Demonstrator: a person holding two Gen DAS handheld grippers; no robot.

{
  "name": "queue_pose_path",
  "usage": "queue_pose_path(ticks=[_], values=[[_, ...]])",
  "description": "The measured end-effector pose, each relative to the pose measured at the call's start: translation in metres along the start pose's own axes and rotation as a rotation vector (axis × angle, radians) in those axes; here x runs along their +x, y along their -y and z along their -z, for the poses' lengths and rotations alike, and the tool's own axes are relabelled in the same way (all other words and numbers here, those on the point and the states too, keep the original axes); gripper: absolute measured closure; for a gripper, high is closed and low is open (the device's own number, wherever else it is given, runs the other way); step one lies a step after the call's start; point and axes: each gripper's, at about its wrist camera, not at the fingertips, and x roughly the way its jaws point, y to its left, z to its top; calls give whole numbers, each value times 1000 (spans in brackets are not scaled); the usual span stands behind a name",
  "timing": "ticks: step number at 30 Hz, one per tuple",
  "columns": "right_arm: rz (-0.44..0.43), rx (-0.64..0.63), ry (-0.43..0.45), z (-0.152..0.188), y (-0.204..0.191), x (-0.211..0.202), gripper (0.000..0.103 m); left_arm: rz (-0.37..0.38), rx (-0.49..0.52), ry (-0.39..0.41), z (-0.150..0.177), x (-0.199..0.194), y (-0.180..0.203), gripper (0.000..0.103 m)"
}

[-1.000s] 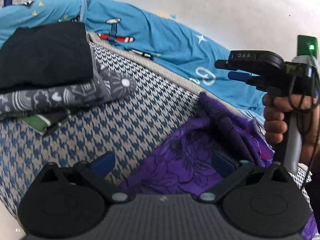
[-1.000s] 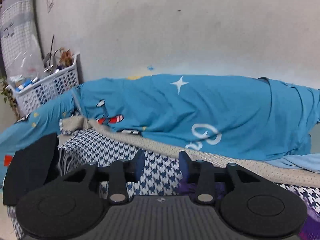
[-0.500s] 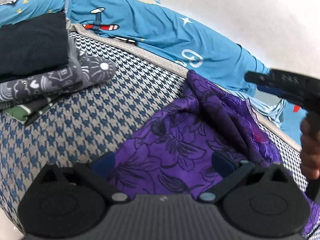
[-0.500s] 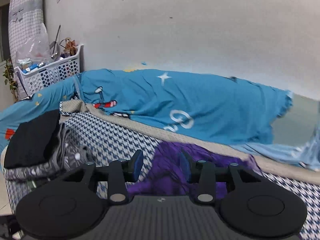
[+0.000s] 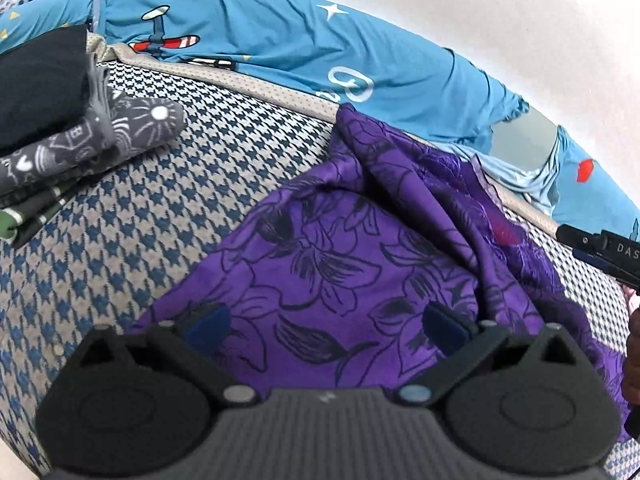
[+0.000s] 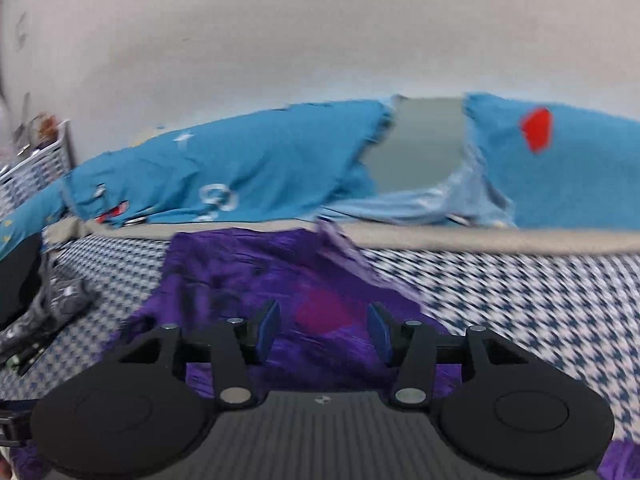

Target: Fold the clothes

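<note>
Purple, dark-flowered and crumpled, the thin floral garment (image 5: 360, 264) lies on the blue-and-beige houndstooth bed cover (image 5: 132, 208), reaching from the cover's far beige edge down toward both cameras. A second ago it filled only the lower right of the left wrist view; now it spreads across the middle, with both fingertips of the left gripper (image 5: 326, 326) over it.

At far left in that view sits the stack of folded clothes (image 5: 60, 120), a black piece on top of a grey patterned one with a green striped one beneath. It has slid toward the frame's edge compared with a second ago. Behind the cover lies the bright blue bedsheet printed with planes and stars (image 5: 280, 44).

The left gripper's jaws stand wide apart, as they did before, and the cloth lies beneath them, not pinched. Whether the tips touch the fabric is hard to say from this angle.

At the right edge, the right gripper (image 5: 600, 250) shows only as a black tip, lower and further right than a second ago, when it stood well above the garment with the hand fully visible.

In the right wrist view, blurred by motion, the right gripper (image 6: 323, 330) now points at the purple garment (image 6: 280, 280), where a second ago it saw mostly wall and blue sheet. Its jaws are opening, with nothing between the pads.
</note>
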Motion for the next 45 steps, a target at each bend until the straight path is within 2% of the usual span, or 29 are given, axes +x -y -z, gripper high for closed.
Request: queue_pose_path(ticks=[5, 8, 11, 15, 21, 22, 24, 33, 37, 45], values=[[28, 18, -31, 7, 20, 12, 53, -2, 10, -20, 3, 6, 5, 1], [36, 30, -56, 12, 32, 20, 45, 0, 16, -28, 4, 8, 7, 1], [53, 34, -68, 12, 41, 28, 44, 2, 18, -36, 5, 11, 9, 1], [84, 13, -58, 9, 48, 39, 32, -1, 22, -44, 7, 14, 11, 1], [78, -7, -141, 13, 56, 68, 32, -10, 30, -68, 10, 23, 14, 1], [79, -7, -153, 14, 56, 72, 33, -10, 31, -72, 10, 24, 15, 1], [87, -12, -155, 16, 56, 75, 49, -12, 35, -78, 11, 27, 17, 1], [79, -66, -139, 22, 49, 76, 89, -21, 58, -109, 17, 39, 29, 1], [127, -119, -75, 14, 39, 72, 92, -14, 61, -108, 19, 40, 33, 1], [235, -124, 105, -18, 36, 65, 93, 21, 78, -120, 21, 43, 45, 1]])
